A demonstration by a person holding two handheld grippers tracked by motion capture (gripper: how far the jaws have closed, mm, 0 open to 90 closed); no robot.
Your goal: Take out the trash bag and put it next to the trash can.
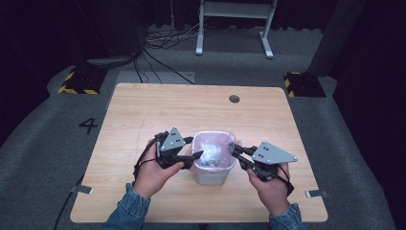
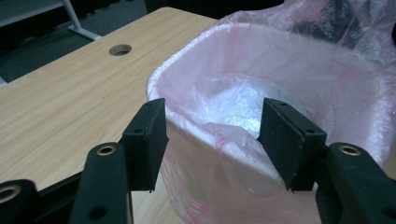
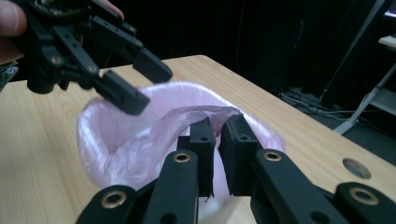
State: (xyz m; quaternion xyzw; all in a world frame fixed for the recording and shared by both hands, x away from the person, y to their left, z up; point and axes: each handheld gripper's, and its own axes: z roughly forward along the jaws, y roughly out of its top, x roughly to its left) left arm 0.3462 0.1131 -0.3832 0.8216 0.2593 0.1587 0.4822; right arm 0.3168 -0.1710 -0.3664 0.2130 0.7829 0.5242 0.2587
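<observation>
Here, item one: a pale wooden tabletop [image 1: 143,120] fills the middle of the high view, with a round cable hole [image 1: 234,98] toward its upper right.

Item two: a small white bin [image 1: 210,175] stands at the centre of the frame, near the tabletop's lower edge, between the person's two hands.

Item three: a pink bag liner [image 1: 225,139] sits inside the bin and folds over its rim; crumpled clear plastic [image 1: 209,154] lies within it.

Item four: the left tongs [image 1: 194,157], at the bin's left rim in the high view. In the left gripper view its jaws stand partly apart, straddling the liner-covered rim [image 2: 212,128]; the pads do not visibly press on it.

Item five: the right tongs [image 1: 234,149], at the bin's right rim. In the right gripper view its jaws are nearly together, pinching a fold of the pink liner [image 3: 205,114], which is pulled up off the rim.
</observation>
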